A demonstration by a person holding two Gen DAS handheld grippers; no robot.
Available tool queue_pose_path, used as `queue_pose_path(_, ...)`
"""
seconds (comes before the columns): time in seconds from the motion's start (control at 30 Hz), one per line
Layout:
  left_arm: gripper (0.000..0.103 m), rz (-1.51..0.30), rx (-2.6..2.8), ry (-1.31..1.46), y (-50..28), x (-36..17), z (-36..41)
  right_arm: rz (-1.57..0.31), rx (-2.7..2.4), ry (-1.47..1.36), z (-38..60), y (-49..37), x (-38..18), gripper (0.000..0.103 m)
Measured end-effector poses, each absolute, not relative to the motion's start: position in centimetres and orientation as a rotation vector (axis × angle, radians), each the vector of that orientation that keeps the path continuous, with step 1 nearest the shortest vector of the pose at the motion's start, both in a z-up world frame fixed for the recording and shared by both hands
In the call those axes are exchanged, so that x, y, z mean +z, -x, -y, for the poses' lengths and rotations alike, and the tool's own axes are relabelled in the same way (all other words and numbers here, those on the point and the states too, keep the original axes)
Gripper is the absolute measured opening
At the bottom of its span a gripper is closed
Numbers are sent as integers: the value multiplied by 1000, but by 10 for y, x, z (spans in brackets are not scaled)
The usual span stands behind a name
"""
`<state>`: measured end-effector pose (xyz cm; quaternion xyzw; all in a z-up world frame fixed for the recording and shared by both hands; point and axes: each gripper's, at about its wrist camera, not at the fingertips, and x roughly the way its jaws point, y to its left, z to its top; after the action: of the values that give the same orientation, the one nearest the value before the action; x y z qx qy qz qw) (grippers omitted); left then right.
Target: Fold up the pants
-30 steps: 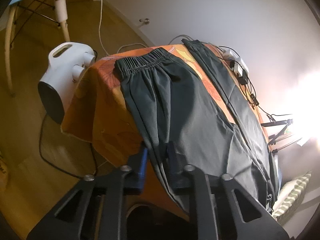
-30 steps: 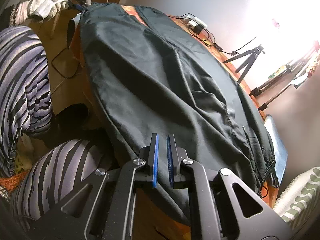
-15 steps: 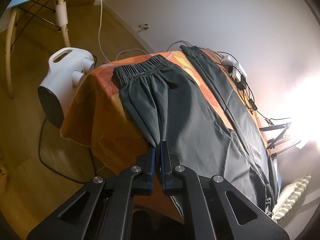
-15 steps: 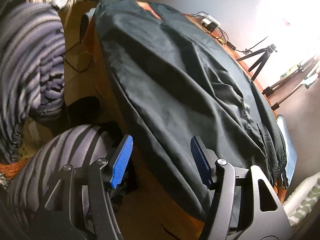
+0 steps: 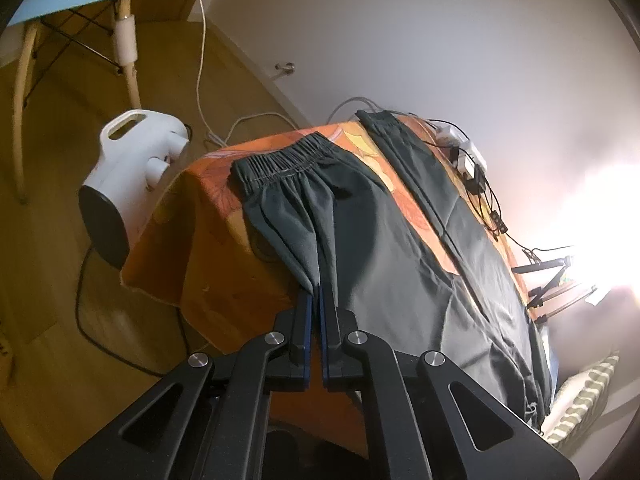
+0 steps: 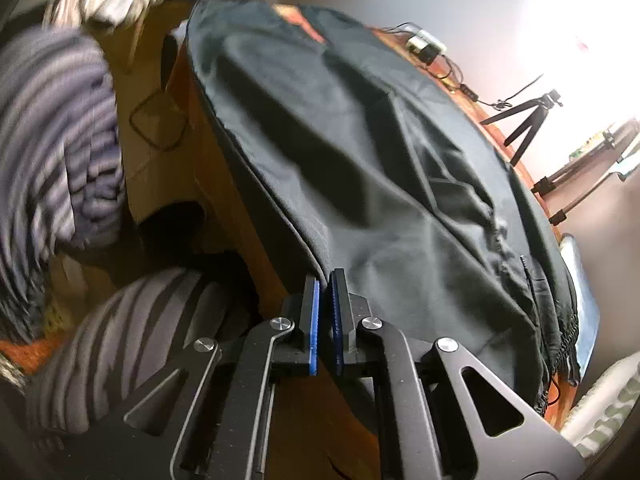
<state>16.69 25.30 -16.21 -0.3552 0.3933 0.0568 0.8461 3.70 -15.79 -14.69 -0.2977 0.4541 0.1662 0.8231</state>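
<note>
left wrist: left gripper (image 5: 315,294) pinching pants (image 5: 392,248) edge on desk (image 5: 208,264); right gripper (image 6: 325,280) pinching pants hem too.

My left gripper (image 5: 315,294) has its blue pads pinched together on the near edge of the pants (image 5: 384,240). My right gripper (image 6: 325,280) is closed the same way, clamping the fabric hem.

Dark grey pants (image 5: 384,240) lie spread lengthwise on the orange-covered bench (image 5: 208,184), legs apart in a V with orange showing between them. A gathered elastic cuff sits at the far end. The near edge (image 6: 280,216) hangs over the bench side, wrinkled.
</note>
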Motion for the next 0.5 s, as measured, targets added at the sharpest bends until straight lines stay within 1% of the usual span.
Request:
queue_pose_path(0.27, 2, -825, 92, 791, -166, -168, -256, -885, 245, 626, 164, -59, -113, 4)
queue_pose_path(0.33, 6, -827, 91, 804, -166, -168, -256, -876, 240, 635, 164, -66, -108, 4)
queue_pose_path(0.37, 11, -826, 87, 812, -167, -168, -257, -871, 237, 642, 164, -67, -106, 4)
queue_pose_path(0.4, 14, -826, 90, 822, -166, -168, -257, -869, 235, 646, 165, -66, -105, 4)
queue_pose_path(0.47, 18, -834, 87, 850, -167, -170, -259, -864, 233, 648, 165, -67, -103, 4)
queue_pose_path(0.5, 18, -837, 82, 865, -169, -171, -259, -862, 234, 648, 165, -66, -102, 4)
